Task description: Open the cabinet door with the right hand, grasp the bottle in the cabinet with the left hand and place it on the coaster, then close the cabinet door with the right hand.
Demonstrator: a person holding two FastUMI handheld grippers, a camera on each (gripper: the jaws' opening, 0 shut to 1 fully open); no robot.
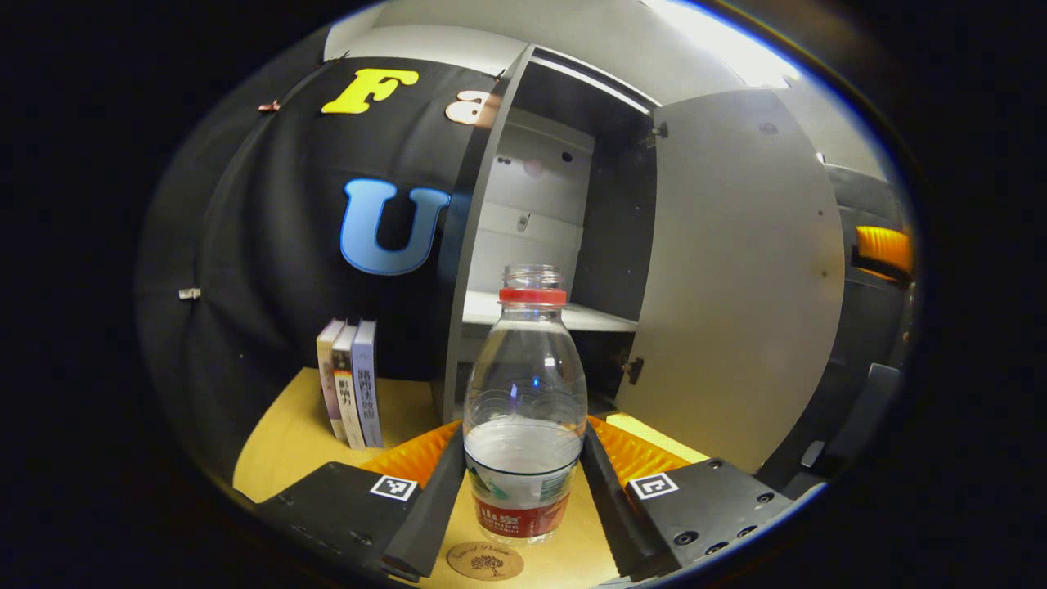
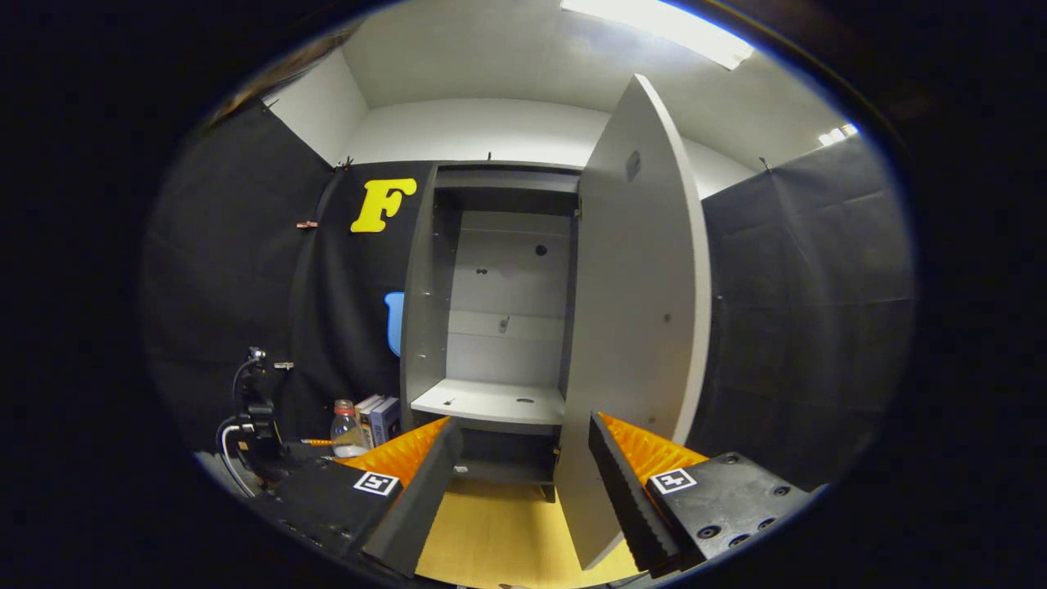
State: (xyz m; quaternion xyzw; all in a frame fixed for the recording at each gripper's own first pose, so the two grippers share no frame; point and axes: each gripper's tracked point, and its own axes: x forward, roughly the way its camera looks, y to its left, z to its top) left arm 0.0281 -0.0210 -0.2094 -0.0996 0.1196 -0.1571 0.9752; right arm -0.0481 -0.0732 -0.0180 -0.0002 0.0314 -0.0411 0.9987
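A clear plastic bottle (image 1: 523, 409) with a red collar and red label stands upright between the fingers of my left gripper (image 1: 523, 429), which is shut on its lower body. A round brown coaster (image 1: 485, 561) lies on the wooden table just below the bottle's base. Behind it is the grey cabinet (image 1: 532, 204), its door (image 1: 736, 270) swung wide to the right. In the right gripper view my right gripper (image 2: 523, 424) is open, and the lower edge of the door (image 2: 638, 286) hangs between its fingers, close to the right one. The bottle (image 2: 348, 429) shows small at the far left.
Three books (image 1: 352, 393) stand upright on the table against the black cloth, left of the cabinet. The cabinet's pale shelf (image 2: 491, 401) holds nothing. The left hand-held device with its cable (image 2: 253, 425) sits low at the left in the right gripper view.
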